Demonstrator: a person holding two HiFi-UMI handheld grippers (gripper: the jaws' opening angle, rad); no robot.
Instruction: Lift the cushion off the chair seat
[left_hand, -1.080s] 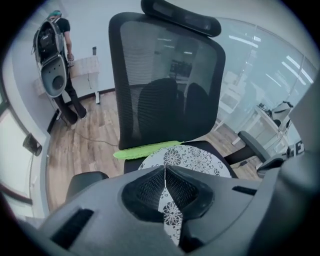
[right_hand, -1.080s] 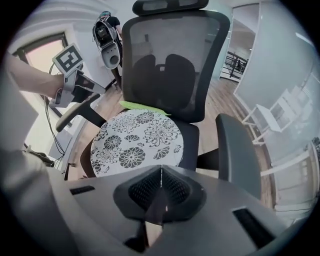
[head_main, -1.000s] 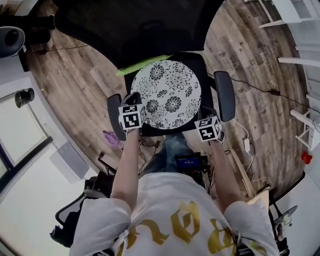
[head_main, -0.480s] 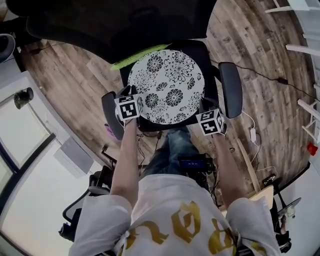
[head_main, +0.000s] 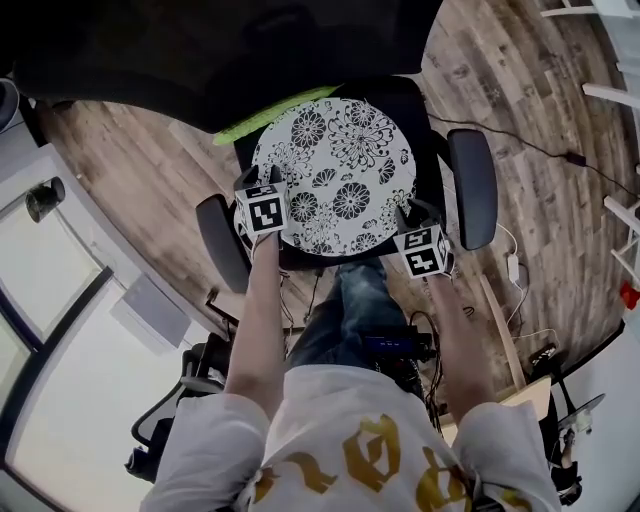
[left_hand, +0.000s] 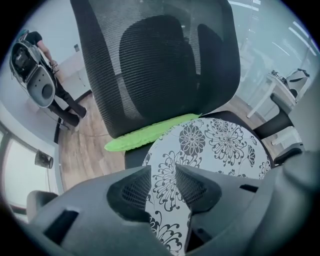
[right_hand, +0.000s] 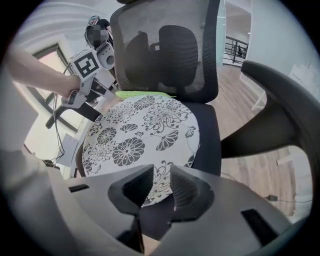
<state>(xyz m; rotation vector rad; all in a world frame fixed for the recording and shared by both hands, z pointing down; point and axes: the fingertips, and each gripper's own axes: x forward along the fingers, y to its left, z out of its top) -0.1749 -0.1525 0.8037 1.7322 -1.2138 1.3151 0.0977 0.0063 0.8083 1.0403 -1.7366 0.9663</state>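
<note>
**Office chair from above, both tongs at the seat.** The round cushion (head_main: 340, 170), white with a black flower print, lies flat on the black chair seat (head_main: 421, 120). It covers most of the seat, and a bare margin shows along the seat's right side and front.

My left tongs (left_hand: 162, 172) stand at the seat's left edge, pointing steeply down. Their jaws have just been opening and are now released. The cushion's rim shows in the gap, and neither pad presses on it.

My right tongs (right_hand: 161, 182) stand at the seat's front right corner, also pointing down. Their jaws have just been opening too and are released. The cushion's near rim and a strip of bare seat show between them, with the pads clear of the fabric. For either pair, I cannot tell whether the rim lies between the pads or only behind the gap.

A lime-green strip (head_main: 280, 115) lies along the seat's rear edge, against the cushion's back rim. The mesh backrest (left_hand: 155, 65) rises behind the seat. The right armrest (head_main: 472, 188) flanks the seat's right side and the left armrest (head_main: 222, 240) its left side. Wooden plank floor (head_main: 130, 160) lies beneath the seat.
</note>
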